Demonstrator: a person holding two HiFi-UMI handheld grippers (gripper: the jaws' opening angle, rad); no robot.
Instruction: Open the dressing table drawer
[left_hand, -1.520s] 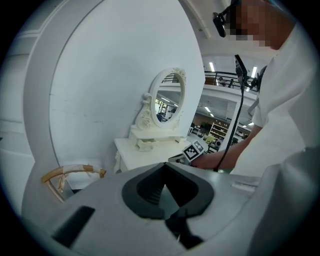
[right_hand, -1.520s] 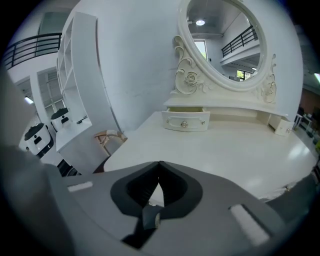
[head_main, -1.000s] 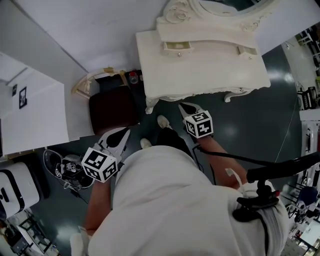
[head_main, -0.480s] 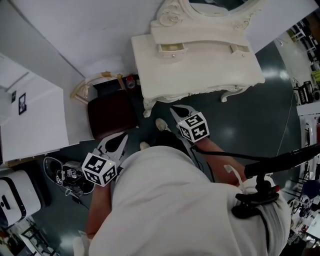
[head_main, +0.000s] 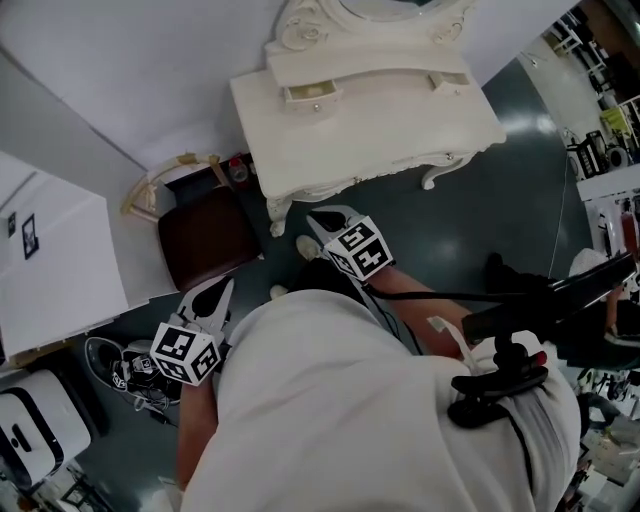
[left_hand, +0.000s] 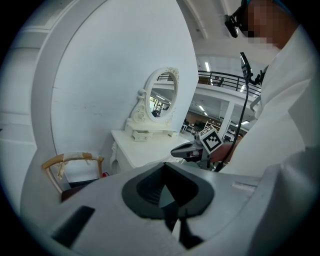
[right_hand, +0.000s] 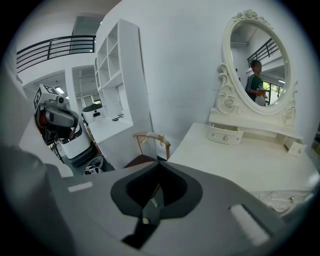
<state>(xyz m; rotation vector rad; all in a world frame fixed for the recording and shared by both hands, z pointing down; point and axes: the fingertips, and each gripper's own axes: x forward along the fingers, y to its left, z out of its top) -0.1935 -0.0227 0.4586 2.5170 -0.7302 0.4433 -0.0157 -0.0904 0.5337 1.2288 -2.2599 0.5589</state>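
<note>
The white dressing table (head_main: 400, 130) stands against the wall under its oval mirror (right_hand: 257, 65). On its top sit a small drawer with a knob (head_main: 312, 93) at the left, its front slightly out, and another small drawer (head_main: 447, 80) at the right. My right gripper (head_main: 322, 220) is shut and empty, held in the air just short of the table's front left corner. My left gripper (head_main: 222, 290) hangs lower and further left beside the chair, shut with nothing in it. From the right gripper view the left drawer (right_hand: 225, 135) lies ahead across the tabletop.
A wooden chair with a dark red seat (head_main: 205, 240) stands left of the table, close to the wall. A white shelf unit (head_main: 50, 250) and a white machine (head_main: 25, 415) fill the left side. Cables and small gear (head_main: 125, 365) lie on the dark floor. Racks (head_main: 600, 130) stand at the right.
My right gripper has risen and moved toward the table's front left corner. The left gripper has shifted only a little. Both stay shut.
</note>
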